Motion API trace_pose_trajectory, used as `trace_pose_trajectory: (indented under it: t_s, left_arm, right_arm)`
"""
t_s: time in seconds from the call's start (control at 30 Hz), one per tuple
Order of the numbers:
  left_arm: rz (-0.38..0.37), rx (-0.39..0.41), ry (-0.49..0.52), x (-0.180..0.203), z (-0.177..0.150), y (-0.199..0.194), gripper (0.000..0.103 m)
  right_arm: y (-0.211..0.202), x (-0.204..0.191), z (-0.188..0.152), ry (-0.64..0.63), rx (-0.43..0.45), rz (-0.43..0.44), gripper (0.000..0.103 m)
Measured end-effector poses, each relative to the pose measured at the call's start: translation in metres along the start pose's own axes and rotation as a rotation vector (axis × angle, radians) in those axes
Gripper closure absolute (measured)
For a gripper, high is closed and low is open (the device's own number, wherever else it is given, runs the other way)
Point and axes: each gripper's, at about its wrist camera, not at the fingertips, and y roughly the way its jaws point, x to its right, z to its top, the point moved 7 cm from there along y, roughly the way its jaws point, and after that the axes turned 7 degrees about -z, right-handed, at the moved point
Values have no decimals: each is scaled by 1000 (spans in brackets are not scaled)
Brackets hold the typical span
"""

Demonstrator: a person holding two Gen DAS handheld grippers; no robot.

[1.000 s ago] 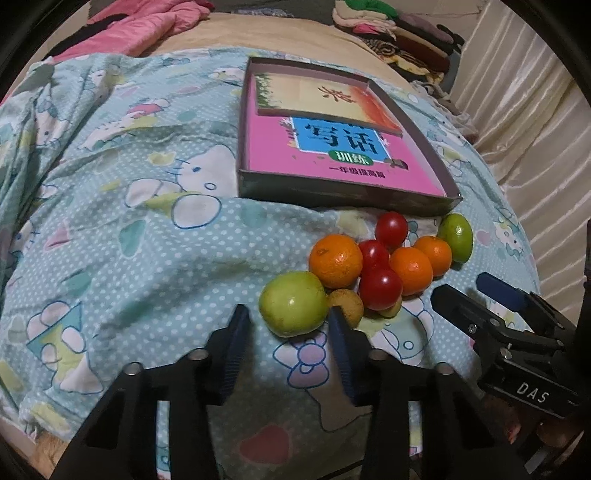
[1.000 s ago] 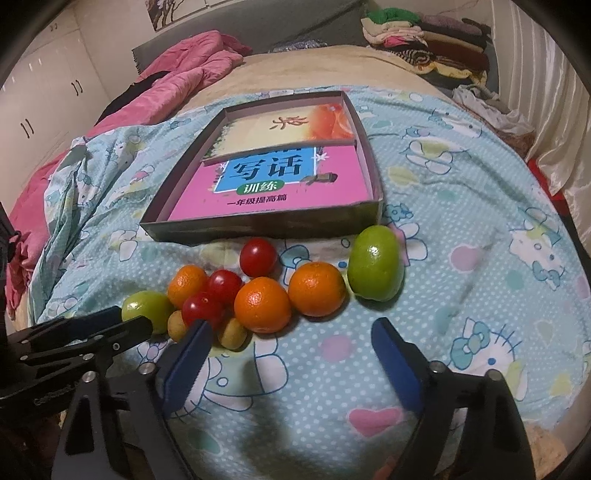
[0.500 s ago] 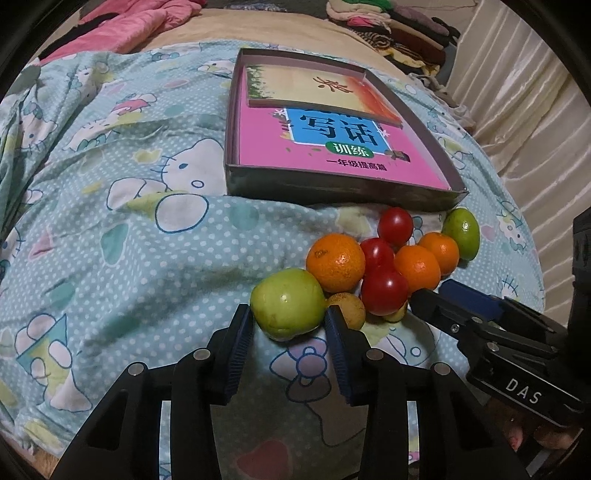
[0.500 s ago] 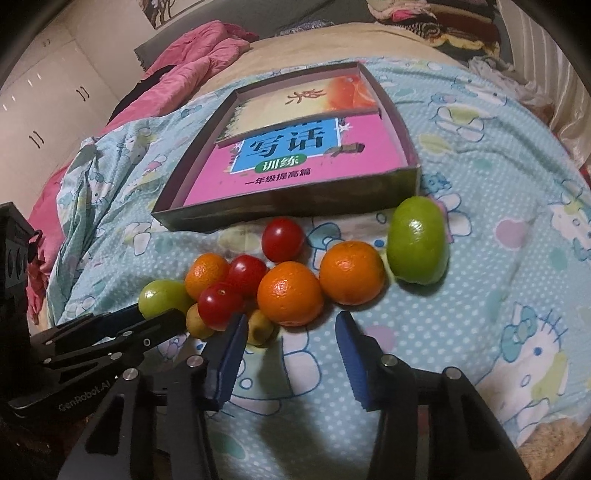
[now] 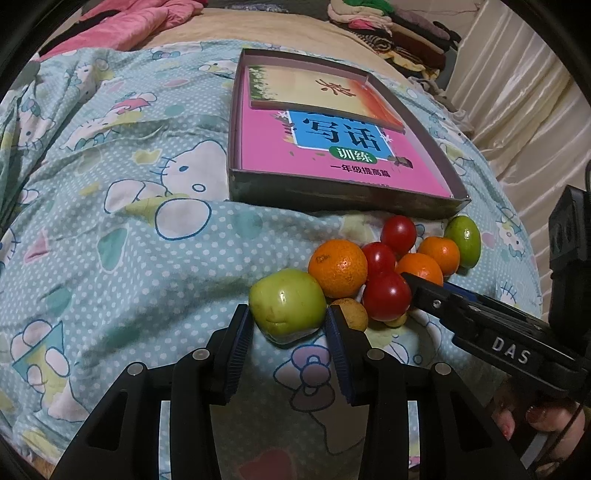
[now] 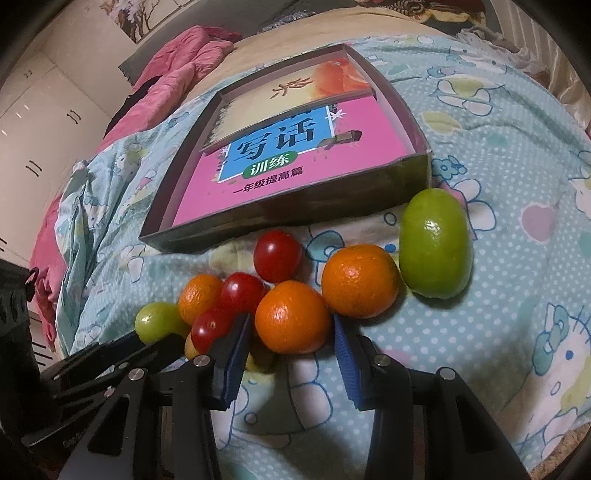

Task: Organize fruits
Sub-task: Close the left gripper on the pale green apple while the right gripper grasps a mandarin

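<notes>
A cluster of fruit lies on the bedsheet before a shallow box (image 5: 332, 195). My left gripper (image 5: 290, 317) has its jaws around a green apple-like fruit (image 5: 286, 304), pads touching its sides. My right gripper (image 6: 291, 328) has its jaws around an orange (image 6: 291, 319), fingertips at its sides. Other oranges (image 6: 360, 280), red tomatoes (image 6: 277, 254), a second green fruit (image 6: 436, 243) and small yellow-brown fruits (image 5: 351, 312) lie close by. The right gripper also shows in the left wrist view (image 5: 439, 299).
The box (image 6: 295, 210) holds a pink book and a smaller book. Pink bedding (image 6: 177, 70) lies at the far left. A pile of clothes (image 5: 388, 26) is at the far end. Curtains (image 5: 528, 122) hang at the right.
Both grippers moved forward and narrowed. The left one now brackets the green fruit and the right one brackets an orange.
</notes>
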Motion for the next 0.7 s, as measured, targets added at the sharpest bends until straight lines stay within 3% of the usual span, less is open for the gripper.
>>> trace_pose_trajectory:
  t_s: [0.7]
  left_arm:
    - [-84,10,-48,-9,19,7,60]
  right_arm:
    - [-21,-11,7,-86,103,-3,64]
